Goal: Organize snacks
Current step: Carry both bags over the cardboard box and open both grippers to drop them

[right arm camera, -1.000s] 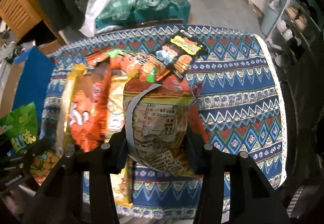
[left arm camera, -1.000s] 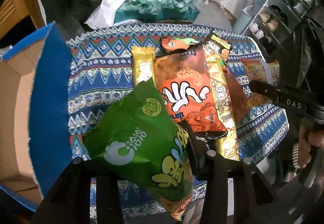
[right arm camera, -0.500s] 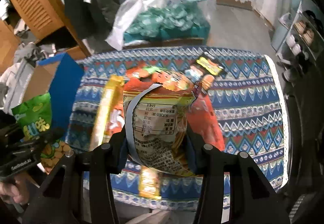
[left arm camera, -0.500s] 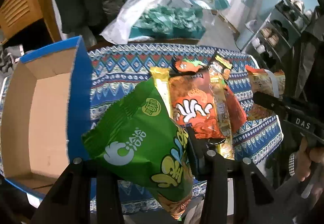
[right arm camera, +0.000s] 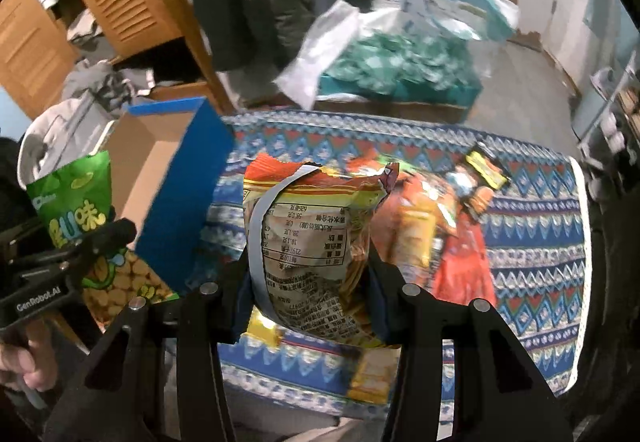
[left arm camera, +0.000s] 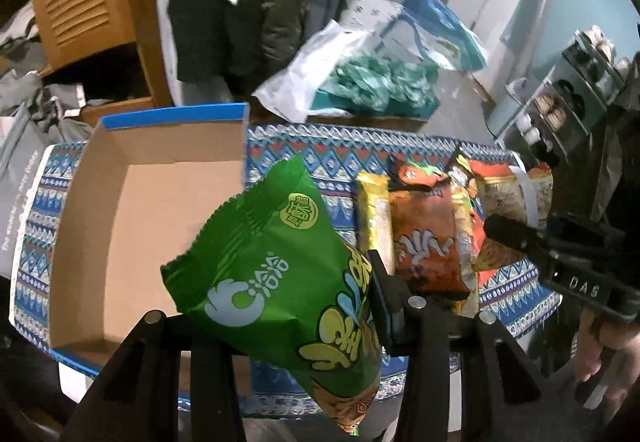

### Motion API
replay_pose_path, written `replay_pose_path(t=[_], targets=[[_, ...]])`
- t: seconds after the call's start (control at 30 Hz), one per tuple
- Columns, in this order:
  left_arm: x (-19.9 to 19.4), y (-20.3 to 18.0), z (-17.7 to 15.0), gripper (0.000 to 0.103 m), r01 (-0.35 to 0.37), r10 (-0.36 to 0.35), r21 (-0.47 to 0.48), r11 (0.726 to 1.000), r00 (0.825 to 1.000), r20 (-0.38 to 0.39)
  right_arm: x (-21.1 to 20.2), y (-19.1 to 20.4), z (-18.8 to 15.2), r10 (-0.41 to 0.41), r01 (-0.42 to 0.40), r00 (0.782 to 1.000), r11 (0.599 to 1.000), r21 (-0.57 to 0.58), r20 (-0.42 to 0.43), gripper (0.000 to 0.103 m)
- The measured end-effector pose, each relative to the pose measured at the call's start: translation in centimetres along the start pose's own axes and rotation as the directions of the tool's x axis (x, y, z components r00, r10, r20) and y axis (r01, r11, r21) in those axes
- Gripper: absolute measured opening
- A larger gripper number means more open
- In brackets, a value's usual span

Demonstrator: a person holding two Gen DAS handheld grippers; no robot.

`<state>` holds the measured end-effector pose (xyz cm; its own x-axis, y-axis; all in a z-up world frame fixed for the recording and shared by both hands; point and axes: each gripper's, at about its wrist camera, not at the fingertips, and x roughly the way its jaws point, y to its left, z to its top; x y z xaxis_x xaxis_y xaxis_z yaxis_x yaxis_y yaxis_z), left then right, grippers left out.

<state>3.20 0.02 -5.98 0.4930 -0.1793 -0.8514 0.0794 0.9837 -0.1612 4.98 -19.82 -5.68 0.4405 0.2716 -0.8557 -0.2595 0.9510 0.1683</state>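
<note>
Left wrist view shows the full inside of the open brown cardboard box with blue outer walls (left arm camera: 132, 226), bare cardboard floor, sitting at the left end of the counter covered with a blue zigzag-patterned cloth (left arm camera: 320, 146); right wrist view only catches that box's blue side wall (right arm camera: 184, 194) and a slice of the interior. Right wrist view shows the cloth's far right stretch and a small black-and-yellow snack packet (right arm camera: 486, 166) lying apart from the heap. Left gripper (left arm camera: 280, 306) points steeply down, tilted, fingers (left arm camera: 384, 294) narrow and clamped on a green crinkled snack bag with white and yellow print (left arm camera: 276, 266), bag in the air just right of the box. Right gripper (right arm camera: 308, 282) also angled steeply down, fingers (right arm camera: 378, 282) narrow, pinching a yellow-orange snack bag with its printed label side facing the camera (right arm camera: 308, 234), held above the cloth. A bare hand (left arm camera: 600, 354) grips the right gripper's handle at the left view's right edge; another hand (right arm camera: 28, 362) holds the left gripper in the right view. Count: two grippers, two held bags, one box; still on the cloth a heap including one long gold-yellow packet (left arm camera: 374, 218) and one orange-brown bag with white lettering (left arm camera: 424, 246), the rest overlapped and blurred, cannot count exactly.
</note>
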Motion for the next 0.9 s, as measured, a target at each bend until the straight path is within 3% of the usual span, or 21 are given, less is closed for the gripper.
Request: replay_pose_path(t=[0.53, 0.9], targets=[[-2.6, 8.2, 0.0, 0.044, -0.071, 0.078, -0.118, 0.99, 0.995, 0.06, 3.6, 10.6, 3.5, 0.093, -0.097, 0.995, 0.987, -0.13, -0.039, 0.046], [-1.9, 15.1, -0.6, 0.044, -0.141, 0.156, -0.235, 0.962, 0.987, 0.046, 6.8, 16.6, 4.7, 0.151, -0.165, 0.984, 0.971, -0.173, -0.094, 0.046]])
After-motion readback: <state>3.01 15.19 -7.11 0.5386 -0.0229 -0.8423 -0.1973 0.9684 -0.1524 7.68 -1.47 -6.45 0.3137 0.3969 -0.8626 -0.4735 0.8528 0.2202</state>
